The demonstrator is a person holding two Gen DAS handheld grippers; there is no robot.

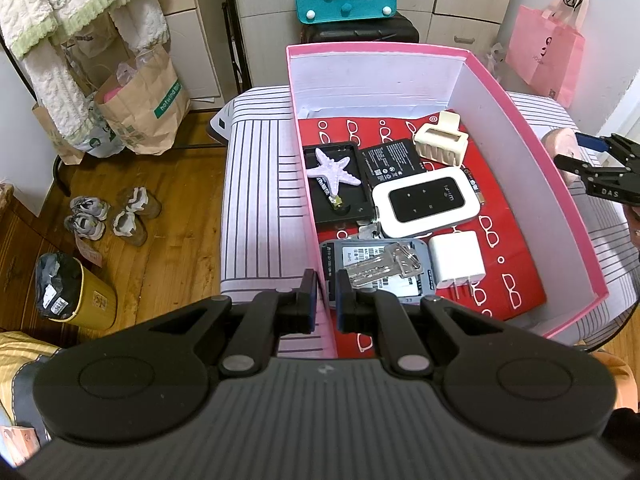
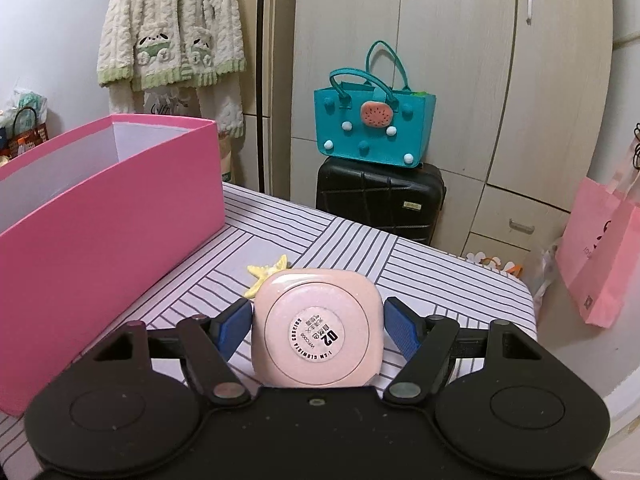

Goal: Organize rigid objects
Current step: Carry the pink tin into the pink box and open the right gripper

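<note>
Here, low in the frame, the right tool (image 2: pixel 318 326) clasps a pink dish (image 2: pixel 316 328) above the striped tabletop (image 2: pixel 420 272), beside the box (image 2: pixel 112 216). The left tool (image 1: pixel 326 296) is pinched onto the box's near wall.

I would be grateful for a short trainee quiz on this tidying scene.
1. True or false: the white starfish lies inside the box.
2. The left gripper is shut on: A keys, B the box wall, C charger.
3. What sits between the right gripper fingers?
Key: 1 true; 2 B; 3 the pink dish.
</note>
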